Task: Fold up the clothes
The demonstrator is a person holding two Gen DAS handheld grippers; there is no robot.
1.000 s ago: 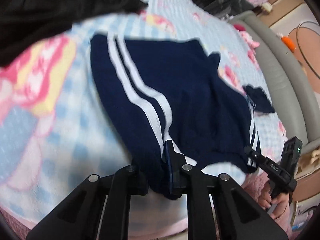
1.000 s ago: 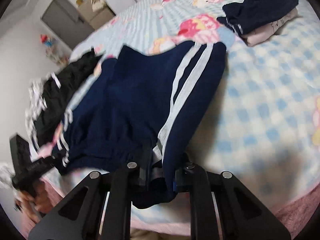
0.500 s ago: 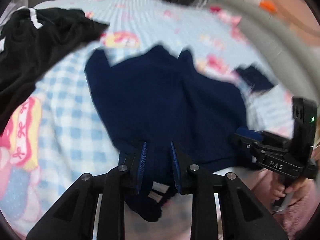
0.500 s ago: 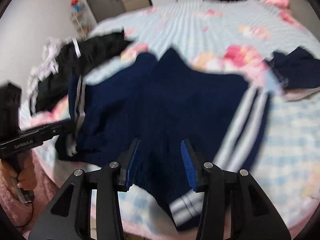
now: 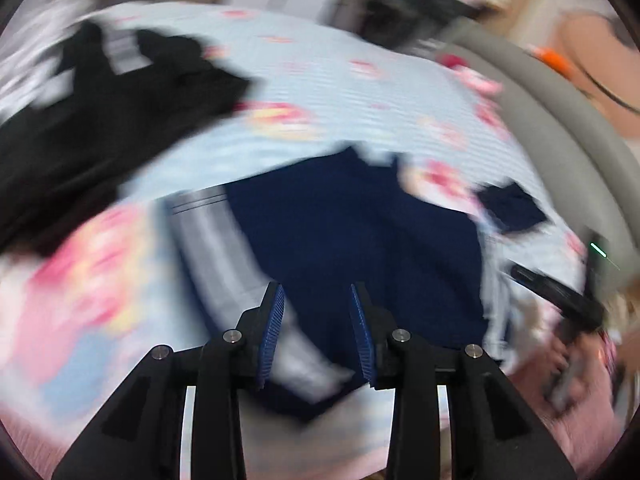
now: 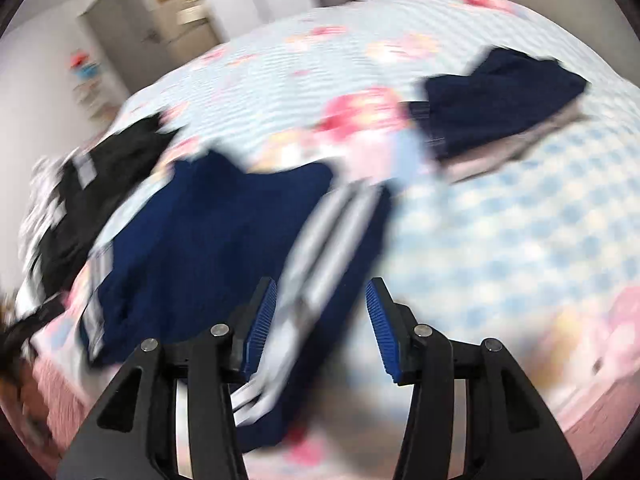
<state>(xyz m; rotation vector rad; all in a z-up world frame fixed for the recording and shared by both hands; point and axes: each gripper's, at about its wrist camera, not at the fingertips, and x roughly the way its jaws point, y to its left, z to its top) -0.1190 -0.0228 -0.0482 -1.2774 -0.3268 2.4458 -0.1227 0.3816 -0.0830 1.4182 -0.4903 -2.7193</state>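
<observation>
Bedroom scene, blurred by motion: a bed with a soft, pale blue checked quilt printed with pink cartoon shapes. Navy shorts of matte knit fabric, with white side stripes, lie spread near the bed's front edge. Above their waistband the left hand-held gripper has its ribbed blue pads apart and opening, cloth beneath but not pinched. The right hand-held gripper is likewise opening over the striped side of the shorts. A crumpled black garment lies left of the shorts; a folded navy pile sits far right of them
</observation>
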